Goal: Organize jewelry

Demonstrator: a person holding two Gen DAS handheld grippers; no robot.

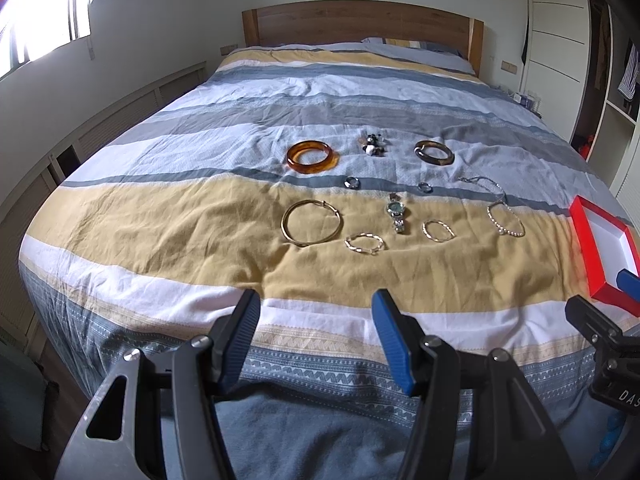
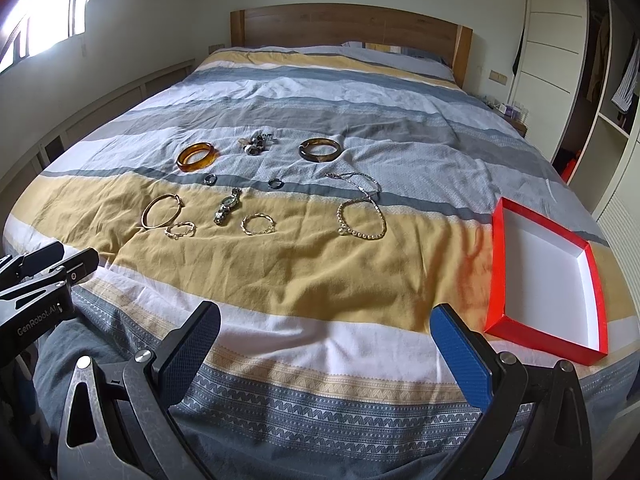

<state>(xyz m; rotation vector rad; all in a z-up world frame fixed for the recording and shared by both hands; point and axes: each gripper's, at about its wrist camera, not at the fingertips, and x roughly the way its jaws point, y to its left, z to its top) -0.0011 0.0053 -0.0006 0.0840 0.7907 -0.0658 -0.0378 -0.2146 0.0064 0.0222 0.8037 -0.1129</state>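
Jewelry (image 1: 396, 216) well beyond both tongs (image 1: 316, 344) (image 2: 328, 352) (spread wide, nothing gripped).

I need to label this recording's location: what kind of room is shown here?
Most likely a home bedroom: a made bed with a wooden headboard, and an open wardrobe with hanging clothes on the right. Jewelry lies spread on the striped cover.

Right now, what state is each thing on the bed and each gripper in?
left gripper: open, holding nothing
right gripper: open, holding nothing
red box: open, no lid, nothing inside
amber bangle: flat on the bedspread
watch: lying flat, unfastened
pearl bracelet: closed loop, flat
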